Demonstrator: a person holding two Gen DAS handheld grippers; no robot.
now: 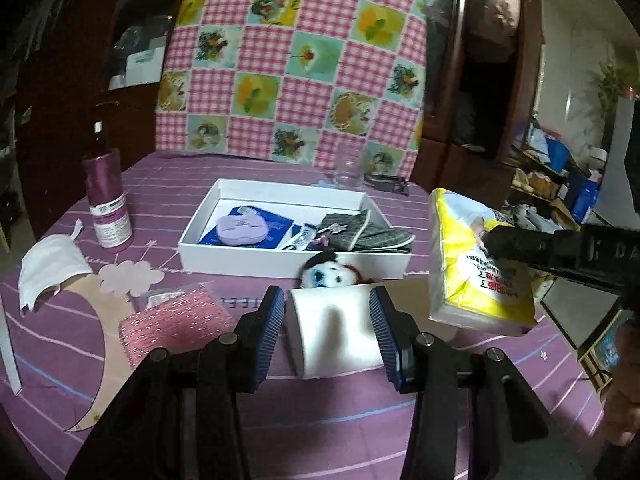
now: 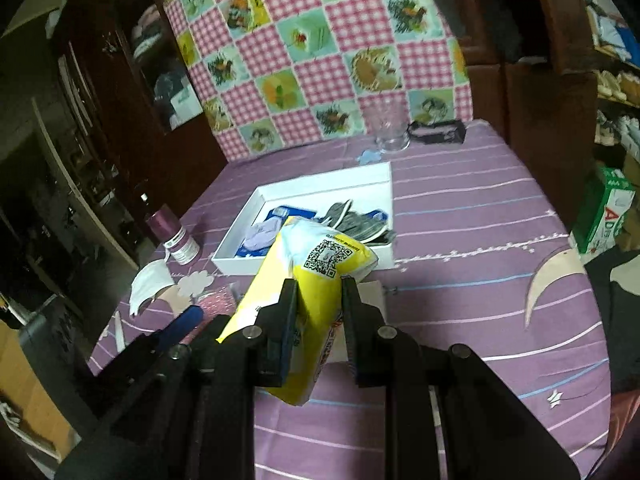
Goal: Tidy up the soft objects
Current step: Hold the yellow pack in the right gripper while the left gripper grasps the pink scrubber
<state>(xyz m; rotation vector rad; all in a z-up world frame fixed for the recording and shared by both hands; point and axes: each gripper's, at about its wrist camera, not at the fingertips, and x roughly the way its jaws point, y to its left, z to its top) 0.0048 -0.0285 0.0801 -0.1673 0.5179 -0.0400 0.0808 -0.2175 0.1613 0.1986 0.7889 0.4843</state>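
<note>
Mid-task: my left gripper clamps white roll, right gripper grips tissue pack; white box part-filled, mask & plush left.

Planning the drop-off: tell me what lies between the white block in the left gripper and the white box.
In the left wrist view, a small plush doll lies between the white block and the white box, against the box's near wall.

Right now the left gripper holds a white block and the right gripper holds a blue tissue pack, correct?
Not quite. The tissue pack in the right gripper is yellow, not blue, as the right wrist view shows. The left gripper does hold the white block.
</note>
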